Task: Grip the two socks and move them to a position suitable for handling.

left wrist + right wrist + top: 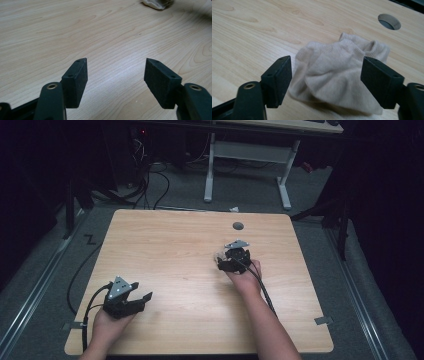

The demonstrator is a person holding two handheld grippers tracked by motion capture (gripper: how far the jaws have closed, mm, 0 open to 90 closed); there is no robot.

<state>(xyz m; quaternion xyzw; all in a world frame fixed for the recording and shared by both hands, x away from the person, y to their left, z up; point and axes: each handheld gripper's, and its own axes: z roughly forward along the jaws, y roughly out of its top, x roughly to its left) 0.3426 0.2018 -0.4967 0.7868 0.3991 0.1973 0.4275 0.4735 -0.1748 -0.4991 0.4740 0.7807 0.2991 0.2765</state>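
Note:
A crumpled beige sock [337, 75] lies on the wooden table [170, 250], right of the middle. In the right gripper view my right gripper [327, 58] is open, one jaw on each side of the sock, neither pad pressing it. From above, that gripper [225, 259] sits over the sock [218, 254], which peeks out at its left. My left gripper [141, 300] rests open near the table's front left corner, nothing between its pads [77, 75]. The sock [156, 3] appears far off at the top of the left gripper view.
A round cable hole [238, 226] sits near the table's far edge, just beyond the sock [389, 21]. Past the table stands a white desk frame [247, 155], with cables [150, 185] on the dark floor.

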